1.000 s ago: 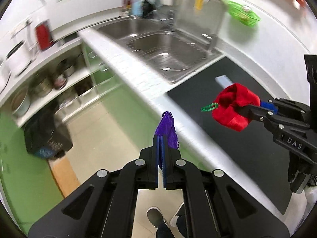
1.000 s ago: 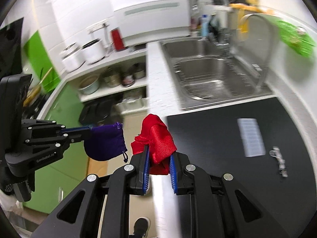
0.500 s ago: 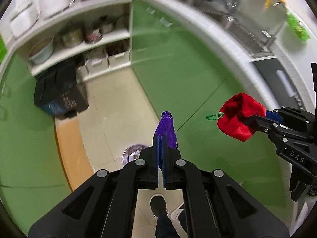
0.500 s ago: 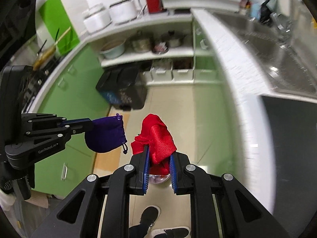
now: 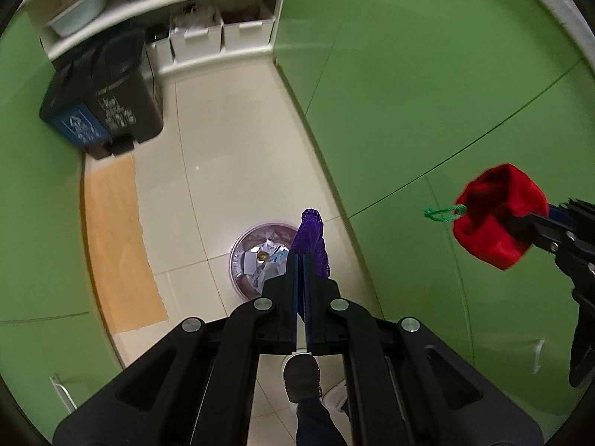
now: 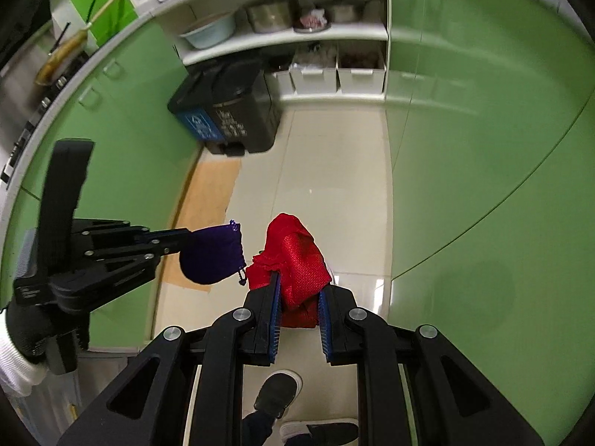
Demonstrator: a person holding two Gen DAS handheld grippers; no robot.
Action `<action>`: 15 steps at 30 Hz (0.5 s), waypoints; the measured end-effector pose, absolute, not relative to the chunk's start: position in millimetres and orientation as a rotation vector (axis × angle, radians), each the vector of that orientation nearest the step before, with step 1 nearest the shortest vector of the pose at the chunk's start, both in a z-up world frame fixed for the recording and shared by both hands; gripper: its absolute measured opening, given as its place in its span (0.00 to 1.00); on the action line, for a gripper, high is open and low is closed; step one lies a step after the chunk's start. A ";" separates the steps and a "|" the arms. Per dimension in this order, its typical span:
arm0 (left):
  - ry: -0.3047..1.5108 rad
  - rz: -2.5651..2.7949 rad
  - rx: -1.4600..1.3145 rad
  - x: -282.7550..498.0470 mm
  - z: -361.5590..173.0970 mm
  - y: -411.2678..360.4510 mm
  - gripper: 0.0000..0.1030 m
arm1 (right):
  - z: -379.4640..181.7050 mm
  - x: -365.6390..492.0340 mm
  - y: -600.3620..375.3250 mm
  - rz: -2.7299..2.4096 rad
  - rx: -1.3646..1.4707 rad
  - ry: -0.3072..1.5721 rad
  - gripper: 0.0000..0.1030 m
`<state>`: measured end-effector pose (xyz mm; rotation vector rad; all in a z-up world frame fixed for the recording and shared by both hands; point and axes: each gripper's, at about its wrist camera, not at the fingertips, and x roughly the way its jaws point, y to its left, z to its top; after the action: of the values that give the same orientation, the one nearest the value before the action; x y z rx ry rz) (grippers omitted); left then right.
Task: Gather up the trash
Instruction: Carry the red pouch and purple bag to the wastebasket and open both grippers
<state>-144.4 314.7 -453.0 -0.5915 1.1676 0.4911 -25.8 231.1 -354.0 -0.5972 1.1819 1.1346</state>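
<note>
My left gripper (image 5: pixel 301 260) is shut on a purple drawstring pouch (image 5: pixel 311 238) and holds it in the air above a small round waste bin (image 5: pixel 245 260) on the floor, which holds crumpled paper. The pouch also shows in the right wrist view (image 6: pixel 212 254). My right gripper (image 6: pixel 297 282) is shut on a red drawstring pouch (image 6: pixel 297 256), which shows at the right of the left wrist view (image 5: pixel 494 219) with a green cord, beside the green cabinet and to the right of the bin.
Green cabinet doors (image 5: pixel 427 93) stand on the right and more on the left. A black pedal bin with a blue label (image 5: pixel 104 100) stands at the far left by open shelves (image 6: pixel 297 33) with pots and white boxes. An orange mat (image 5: pixel 115 241) lies on the tiled floor.
Both grippers have swung down from the counter and sink toward the floor, still holding their pouches. The round waste bin has come into view below the purple pouch.
</note>
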 end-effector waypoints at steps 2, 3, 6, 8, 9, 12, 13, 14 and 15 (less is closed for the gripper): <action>1.171 0.492 -0.595 -144.7 -464.7 316.4 0.02 | -365.8 -27.2 231.8 1.136 -0.600 1.191 0.16; 1.172 0.492 -0.601 -144.8 -472.8 318.4 0.03 | -371.8 -28.0 231.7 1.136 -0.602 1.197 0.16; 1.171 0.512 -0.607 -144.7 -486.7 322.0 0.05 | -383.2 -28.7 233.8 1.137 -0.604 1.208 0.16; 1.173 0.526 -0.610 -143.4 -491.3 323.4 0.21 | -389.5 -28.4 235.2 1.137 -0.604 1.216 0.16; 1.169 0.534 -0.614 -143.6 -493.3 324.5 0.46 | -392.1 -28.5 236.4 1.137 -0.607 1.217 0.16; 1.146 0.522 -0.626 -143.4 -495.9 327.4 0.74 | -398.0 -29.1 238.7 1.140 -0.611 1.223 0.16; 1.146 0.522 -0.626 -143.6 -496.9 328.1 0.76 | -399.1 -29.7 240.2 1.141 -0.613 1.223 0.16; 1.144 0.523 -0.630 -144.2 -497.8 329.3 0.84 | -400.3 -30.5 241.4 1.142 -0.615 1.223 0.16; 1.142 0.530 -0.635 -145.3 -497.5 331.1 0.90 | -401.5 -31.3 242.9 1.143 -0.616 1.226 0.16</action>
<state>-145.3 331.1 -497.5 -0.6353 1.1424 0.5296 -31.3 242.9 -401.5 -0.6162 1.2260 1.1434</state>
